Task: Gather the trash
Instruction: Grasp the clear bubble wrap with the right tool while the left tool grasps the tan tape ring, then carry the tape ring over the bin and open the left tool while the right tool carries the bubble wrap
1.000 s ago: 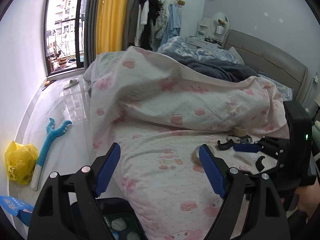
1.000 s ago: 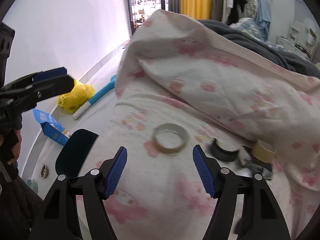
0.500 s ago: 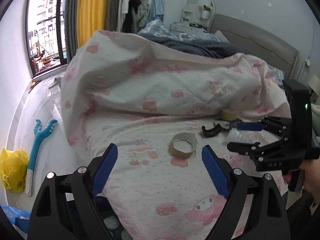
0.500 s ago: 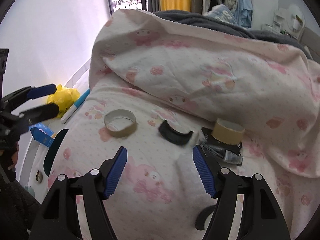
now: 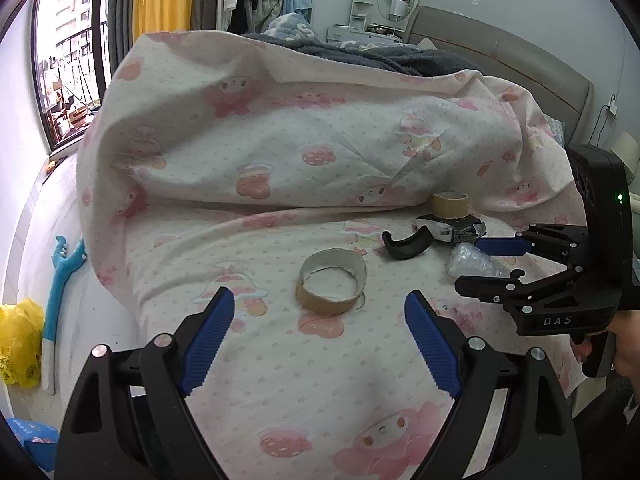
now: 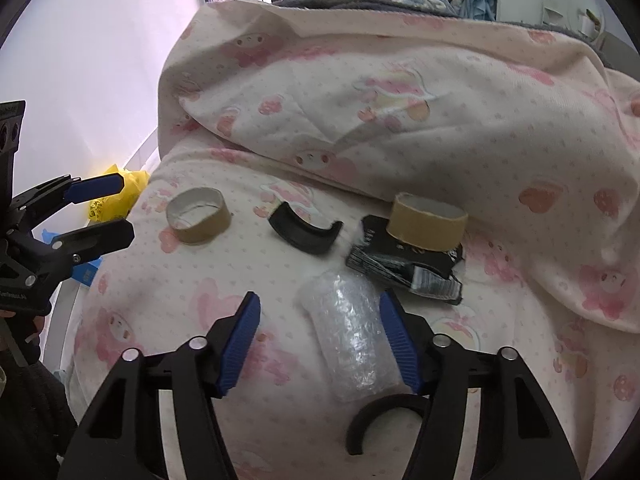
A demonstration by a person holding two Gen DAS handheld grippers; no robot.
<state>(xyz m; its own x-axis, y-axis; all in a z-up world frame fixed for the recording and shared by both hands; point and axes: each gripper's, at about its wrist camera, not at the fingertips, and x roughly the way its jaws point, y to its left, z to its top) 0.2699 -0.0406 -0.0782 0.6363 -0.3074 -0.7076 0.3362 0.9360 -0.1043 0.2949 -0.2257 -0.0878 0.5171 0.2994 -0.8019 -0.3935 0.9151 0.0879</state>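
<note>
Trash lies on the pink-patterned bed sheet. An empty cardboard tape core (image 5: pixel 331 286) sits just ahead of my left gripper (image 5: pixel 320 340), which is open and holds nothing. In the right wrist view my right gripper (image 6: pixel 320 340) straddles a clear bubble-wrap roll (image 6: pixel 352 336). Its jaws are closing: the roll lies against the right pad, and the left pad stands well apart. Beyond lie a black curved piece (image 6: pixel 304 232), a black wrapper (image 6: pixel 404 264) and a tan tape roll (image 6: pixel 428 220) resting on the wrapper. A second black curved piece (image 6: pixel 380 416) lies under the gripper.
A bunched duvet (image 5: pixel 320 140) rises behind the trash. On the floor to the left are a yellow bag (image 5: pixel 18 344), a blue-handled brush (image 5: pixel 60 280) and a blue box (image 5: pixel 32 440). The headboard (image 5: pixel 500 52) stands at the far right.
Both grippers have moved forward and down toward the bed. The left one now faces the cardboard core closely. The right one's jaws have narrowed, and the bubble-wrap roll now lies between them.
</note>
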